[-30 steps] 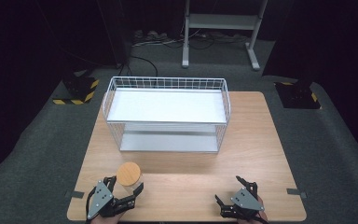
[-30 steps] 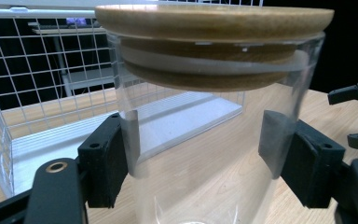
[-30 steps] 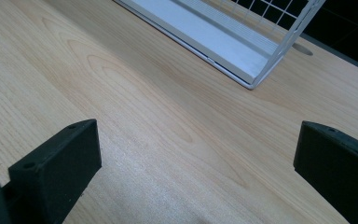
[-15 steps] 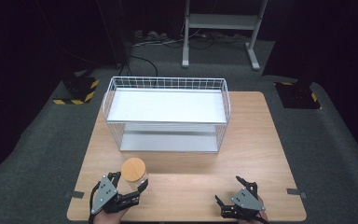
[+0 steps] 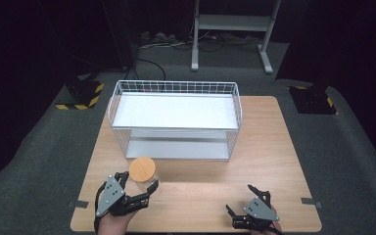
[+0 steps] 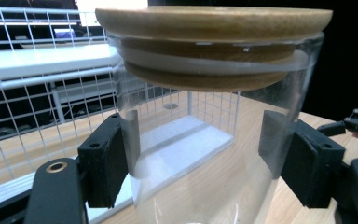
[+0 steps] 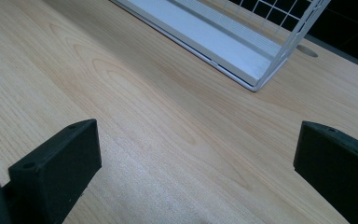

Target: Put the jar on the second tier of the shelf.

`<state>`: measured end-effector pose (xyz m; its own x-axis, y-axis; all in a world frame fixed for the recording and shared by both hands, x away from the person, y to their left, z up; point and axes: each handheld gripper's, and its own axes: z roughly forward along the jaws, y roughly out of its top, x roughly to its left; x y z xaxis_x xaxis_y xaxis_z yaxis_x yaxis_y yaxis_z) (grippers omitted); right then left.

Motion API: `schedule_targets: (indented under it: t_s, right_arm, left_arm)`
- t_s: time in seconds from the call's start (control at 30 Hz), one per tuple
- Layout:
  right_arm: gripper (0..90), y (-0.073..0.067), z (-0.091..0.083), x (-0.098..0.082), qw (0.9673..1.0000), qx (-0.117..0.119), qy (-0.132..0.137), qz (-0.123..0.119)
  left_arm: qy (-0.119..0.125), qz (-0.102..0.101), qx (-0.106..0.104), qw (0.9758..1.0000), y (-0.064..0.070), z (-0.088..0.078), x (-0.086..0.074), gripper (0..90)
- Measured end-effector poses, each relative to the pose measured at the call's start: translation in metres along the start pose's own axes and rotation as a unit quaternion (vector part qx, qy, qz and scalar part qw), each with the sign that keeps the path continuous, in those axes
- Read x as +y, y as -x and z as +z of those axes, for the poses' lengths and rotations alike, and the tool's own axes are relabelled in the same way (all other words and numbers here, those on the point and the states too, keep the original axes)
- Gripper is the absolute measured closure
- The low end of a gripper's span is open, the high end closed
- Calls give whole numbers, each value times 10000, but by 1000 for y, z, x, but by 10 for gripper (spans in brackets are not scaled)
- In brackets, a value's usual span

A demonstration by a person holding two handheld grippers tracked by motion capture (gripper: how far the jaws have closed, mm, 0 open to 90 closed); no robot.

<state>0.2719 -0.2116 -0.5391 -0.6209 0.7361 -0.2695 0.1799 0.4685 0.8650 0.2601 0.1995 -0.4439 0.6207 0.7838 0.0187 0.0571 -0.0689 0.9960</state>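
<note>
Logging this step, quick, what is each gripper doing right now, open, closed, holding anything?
Left gripper: jaws on either side of the glass jar; whether they grip it cannot be told.
Right gripper: open, holding nothing, over the table.

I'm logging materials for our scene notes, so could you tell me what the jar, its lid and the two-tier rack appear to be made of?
Jar: clear glass or hard plastic; the rack shows straight through its smooth wall.
Lid: light wood, possibly bamboo, matte, with faint grain and a pale sealing ring beneath.
Rack: thin white-coated wire mesh, likely metal, with flat white shelf panels.
</note>
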Motion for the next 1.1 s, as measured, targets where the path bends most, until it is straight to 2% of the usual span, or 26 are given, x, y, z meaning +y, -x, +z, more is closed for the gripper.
schedule_targets:
  t_s: [0.23,0.67,1.1]
  right_arm:
    - [2,0,0,0,10000,-2,10,19]
    - [2,1,0,0,10000,8,17,34]
    - [2,1,-1,0,10000,20,39,24]
  left_arm:
    - [108,24,5,9999,-2,5,13,261]
    - [276,191,19,9994,-6,14,38,261]
    - [404,268,15,9988,-8,24,55,261]
